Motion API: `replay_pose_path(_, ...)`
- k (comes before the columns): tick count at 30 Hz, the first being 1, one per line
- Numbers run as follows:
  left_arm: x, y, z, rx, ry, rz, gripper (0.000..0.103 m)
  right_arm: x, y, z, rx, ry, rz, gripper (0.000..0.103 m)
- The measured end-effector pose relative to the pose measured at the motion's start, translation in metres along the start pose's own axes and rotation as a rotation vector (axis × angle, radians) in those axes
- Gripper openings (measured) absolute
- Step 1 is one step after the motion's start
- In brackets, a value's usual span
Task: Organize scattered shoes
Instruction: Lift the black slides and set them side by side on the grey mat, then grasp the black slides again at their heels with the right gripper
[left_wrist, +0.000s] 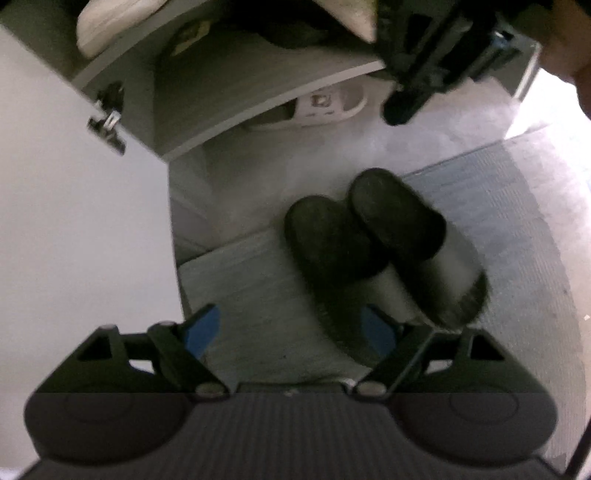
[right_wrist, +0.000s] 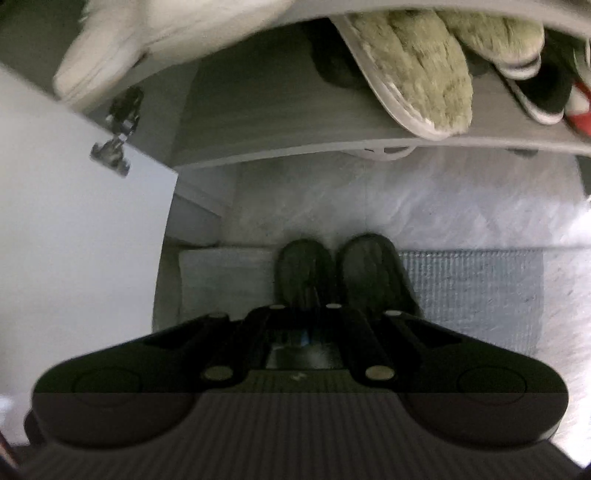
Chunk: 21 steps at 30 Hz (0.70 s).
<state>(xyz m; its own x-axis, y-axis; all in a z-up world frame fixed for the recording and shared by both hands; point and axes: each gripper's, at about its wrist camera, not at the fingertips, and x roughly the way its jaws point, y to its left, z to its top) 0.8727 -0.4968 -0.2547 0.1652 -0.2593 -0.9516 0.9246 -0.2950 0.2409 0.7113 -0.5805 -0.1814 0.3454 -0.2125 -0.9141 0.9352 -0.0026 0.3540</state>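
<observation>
Left wrist view looks steeply down on a pair of black slippers (left_wrist: 365, 236) lying side by side, touching, on a pale blue-grey floor mat (left_wrist: 509, 206), toes toward 12 o'clock. The left hand-held gripper (left_wrist: 291, 328) hangs above their heel end with its jaws spread wide and nothing between the blue pads (left_wrist: 201, 330); one pad sits at 7 o'clock of the pair, the other just over the nearer slipper's heel. At 1 o'clock the right hand-held gripper (left_wrist: 399, 107) hovers near the shelf edge. From the right wrist view its jaws are clenched together with nothing visibly caught in them, and the same slippers (right_wrist: 343, 273) lie ahead at 12 o'clock.

Beyond them stands a grey shoe cabinet (right_wrist: 295, 147), door open, with fuzzy beige slippers (right_wrist: 417, 81) and a white shoe (right_wrist: 122, 48) overhanging its shelf, and a white sandal (left_wrist: 325, 107) on the floor beneath.

Likely trouble: the open jaws are off-centre, so closing could pinch only one slipper and drag or flip its mate. The crowded shelf leaves little room, and pushing in could knock the overhanging pair off.
</observation>
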Motion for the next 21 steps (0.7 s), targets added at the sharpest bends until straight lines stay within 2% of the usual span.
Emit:
replay_pose_path(3, 0.007, 0.001, -0.008, -0.032, 0.045, 0.021, 0.086, 0.017, -0.012, -0.01, 0.01, 0.029, 0.019, 0.004)
replay_pose_path(5, 0.008, 0.0, -0.013, -0.044, 0.063, 0.03, 0.086, 0.012, -0.022, -0.022, 0.014, 0.033, 0.05, 0.004)
replay_pose_path(9, -0.003, -0.001, -0.02, -0.094, 0.098, 0.038, 0.086, -0.019, -0.04, -0.051, 0.022, -0.008, 0.07, 0.005)
replay_pose_path(14, -0.012, 0.004, -0.035, -0.23, 0.196, -0.015, 0.087, -0.055, -0.058, -0.097, -0.084, 0.011, 0.061, 0.007)
replay_pose_path(19, -0.014, -0.009, -0.052, -0.128, 0.173, -0.042, 0.087, -0.059, -0.064, -0.145, -0.106, 0.025, 0.036, 0.009)
replay_pose_path(20, -0.013, -0.01, -0.056, -0.105, 0.161, -0.046, 0.087, -0.057, -0.066, -0.156, -0.09, 0.025, 0.039, 0.012)
replay_pose_path(21, -0.011, -0.01, -0.059, -0.093, 0.154, -0.05, 0.088, -0.054, -0.067, -0.164, -0.08, 0.024, 0.038, 0.021)
